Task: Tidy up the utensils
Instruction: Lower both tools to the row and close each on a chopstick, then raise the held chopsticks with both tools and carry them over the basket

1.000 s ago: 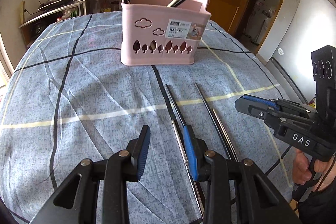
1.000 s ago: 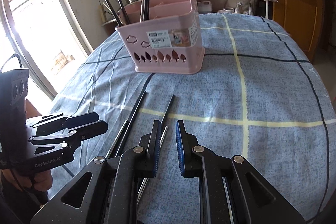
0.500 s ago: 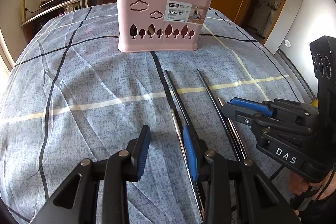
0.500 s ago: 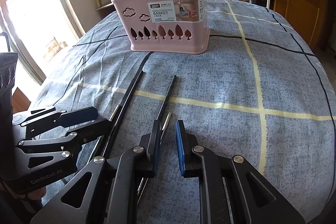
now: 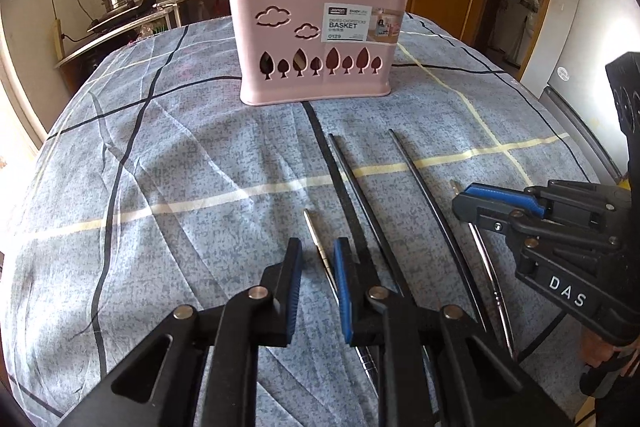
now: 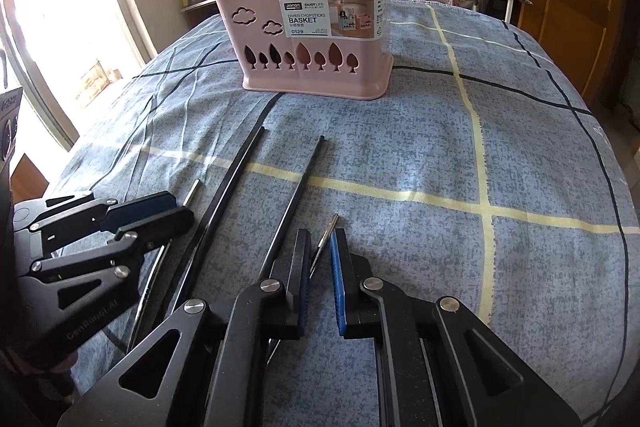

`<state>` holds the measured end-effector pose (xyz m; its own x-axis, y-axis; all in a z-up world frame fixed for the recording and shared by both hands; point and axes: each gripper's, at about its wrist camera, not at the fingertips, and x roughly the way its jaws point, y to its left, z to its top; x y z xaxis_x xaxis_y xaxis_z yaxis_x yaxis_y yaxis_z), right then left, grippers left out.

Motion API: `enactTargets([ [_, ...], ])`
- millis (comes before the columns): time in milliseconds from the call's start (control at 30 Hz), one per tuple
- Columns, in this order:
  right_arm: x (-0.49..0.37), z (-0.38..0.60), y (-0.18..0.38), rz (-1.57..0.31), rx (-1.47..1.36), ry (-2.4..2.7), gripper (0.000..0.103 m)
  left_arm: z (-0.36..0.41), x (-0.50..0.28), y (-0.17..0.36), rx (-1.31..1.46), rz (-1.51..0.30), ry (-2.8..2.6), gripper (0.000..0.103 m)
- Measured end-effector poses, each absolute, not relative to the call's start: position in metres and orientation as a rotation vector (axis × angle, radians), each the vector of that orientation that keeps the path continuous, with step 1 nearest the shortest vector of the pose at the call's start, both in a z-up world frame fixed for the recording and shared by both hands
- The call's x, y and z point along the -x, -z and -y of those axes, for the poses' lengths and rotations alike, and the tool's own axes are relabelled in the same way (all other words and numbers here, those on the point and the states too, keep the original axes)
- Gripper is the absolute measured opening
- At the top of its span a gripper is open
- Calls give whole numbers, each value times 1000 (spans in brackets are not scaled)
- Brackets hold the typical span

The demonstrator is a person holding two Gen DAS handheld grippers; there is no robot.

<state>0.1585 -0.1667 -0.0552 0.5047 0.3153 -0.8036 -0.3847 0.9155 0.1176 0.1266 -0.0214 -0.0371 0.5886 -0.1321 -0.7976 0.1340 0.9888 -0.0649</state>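
Two tongs [image 5: 316, 263] [image 6: 320, 253] part-open | each straddles a steel chopstick [image 5: 320, 251] [image 6: 325, 237] | contact unclear

Left tool [image 5: 316, 267] and right tool [image 6: 320, 259] both gape, low.

Both fisheye views sit low and close over the tabletop [image 5: 168, 163], each looking forward along its own fingers [image 5: 294, 287] toward the pink basket [image 5: 316, 39], which stands mid-distance in both. The left wrist view faces it from slightly left, with the wooden door behind; the right wrist view [image 6: 338, 291] looks from slightly right, a bright window to its left. They share the basket, the chopsticks [image 6: 232, 183] lying before it, and each other's gripper at the frame edge.
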Motion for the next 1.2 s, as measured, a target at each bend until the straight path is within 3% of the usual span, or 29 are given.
enactTargets([
  [400,-160,161,55,-957,126,-377,8,32,-134,38,-35,-949,160,15],
  [500,-161,162,55,-956,122,-377,6,33,-135,38,-31,-947,169,8],
  [733,-166,170,50,-960,51,-409,4,30,-139,32,25,-953,208,5],
  [1200,-164,187,-21,-768,-10,-444,4,10,-136,-46,49,-762,257,5],
])
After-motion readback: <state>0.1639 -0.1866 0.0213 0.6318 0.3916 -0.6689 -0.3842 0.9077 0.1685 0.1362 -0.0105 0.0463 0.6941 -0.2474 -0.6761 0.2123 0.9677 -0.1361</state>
